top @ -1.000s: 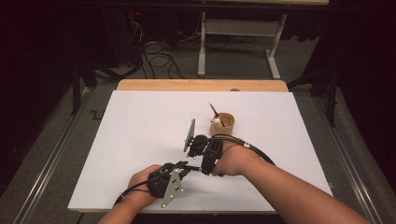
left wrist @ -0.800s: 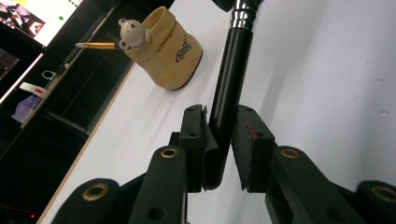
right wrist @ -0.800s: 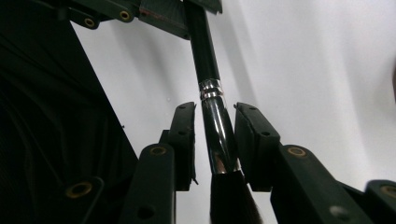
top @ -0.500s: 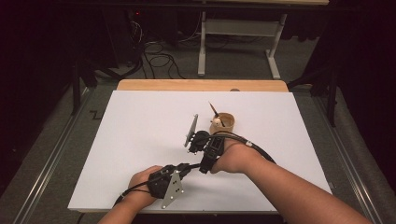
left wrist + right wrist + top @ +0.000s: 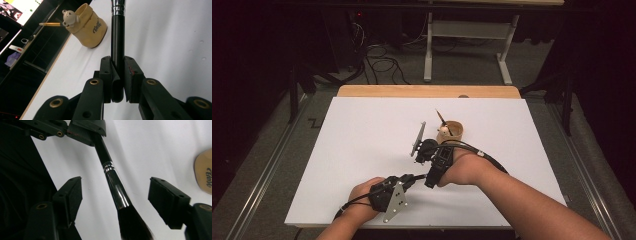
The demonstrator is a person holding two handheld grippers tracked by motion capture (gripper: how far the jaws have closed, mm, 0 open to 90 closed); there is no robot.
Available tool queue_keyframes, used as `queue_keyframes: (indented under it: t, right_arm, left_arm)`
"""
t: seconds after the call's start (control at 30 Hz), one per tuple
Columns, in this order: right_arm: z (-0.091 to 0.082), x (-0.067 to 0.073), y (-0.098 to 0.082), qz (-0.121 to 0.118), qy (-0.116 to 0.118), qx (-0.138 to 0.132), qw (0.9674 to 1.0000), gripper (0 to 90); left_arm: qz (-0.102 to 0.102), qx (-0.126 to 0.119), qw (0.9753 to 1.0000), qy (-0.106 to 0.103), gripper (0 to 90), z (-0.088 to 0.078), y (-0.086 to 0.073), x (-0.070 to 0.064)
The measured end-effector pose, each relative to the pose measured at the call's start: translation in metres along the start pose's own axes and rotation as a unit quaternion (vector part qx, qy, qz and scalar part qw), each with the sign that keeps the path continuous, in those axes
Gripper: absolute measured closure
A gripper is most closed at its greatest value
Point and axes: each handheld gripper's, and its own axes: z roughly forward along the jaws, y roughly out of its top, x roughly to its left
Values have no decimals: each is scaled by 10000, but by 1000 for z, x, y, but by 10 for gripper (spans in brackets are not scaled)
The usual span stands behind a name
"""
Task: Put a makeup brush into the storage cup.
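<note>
**A:** Once let go by the right gripper [image 5: 117, 186], hangs on the left gripper [image 5: 117, 72] alone, that black brush [image 5: 112, 177]?

**B:** Looks that way. Right jaws: just been opening, now spread wide on either side of the shiny ferrule, with the brush between them and pressing on nothing.

**A:** And on the left?

**B:** Clenched hard on the butt end of the handle, pads flat against both sides. Points the bristles away, toward the right gripper.

**A:** Where, reckoned from the tan holder [image 5: 453, 131]?

**B:** Just on its near side, toward the person, close over the white surface [image 5: 362, 150] and apart from the holder itself. Hard to tell whether touching the surface or held clear of it.

**A:** Anything in the holder already?

**B:** A little bear figure [image 5: 68, 17] at the rim and a yellow pencil-like stick [image 5: 50, 24] leaning out of it.

**A:** Meaning for the work?

**B:** Reads as a handover, probably just finished: grip passed from right to left. Likely frees the right gripper to back off or take a new hold nearer the bristles. Worth watching for sag, given a long brush pinched at its very end.
</note>
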Motion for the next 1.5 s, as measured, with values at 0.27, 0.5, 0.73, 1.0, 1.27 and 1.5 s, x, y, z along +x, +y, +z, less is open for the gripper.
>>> queue_keyframes:
  t: [0.27,0.5,0.73,1.0,1.27,1.5]
  right_arm:
    - [-2,-3,-5,-9,-107,37,9999,168]
    - [-5,-6,-11,71,-175,7,9998,90]
    - [-8,-8,-18,121,-245,-42,9996,63]
    - [-10,-14,-27,165,-298,-23,9994,59]
    - [-14,-19,-35,250,-359,-56,9990,59]
    - [-15,-22,-44,329,-392,12,9987,59]
  left_arm:
    - [-68,6,10000,9,788,0,-2,1]
    - [-128,-1,9999,22,788,0,-4,2]
    - [-191,-4,9998,65,788,-1,-5,4]
    - [-265,47,9996,108,788,-2,-9,9]
    - [-368,60,9992,164,789,-4,-12,14]
    - [-444,44,9987,257,789,-7,-15,17]
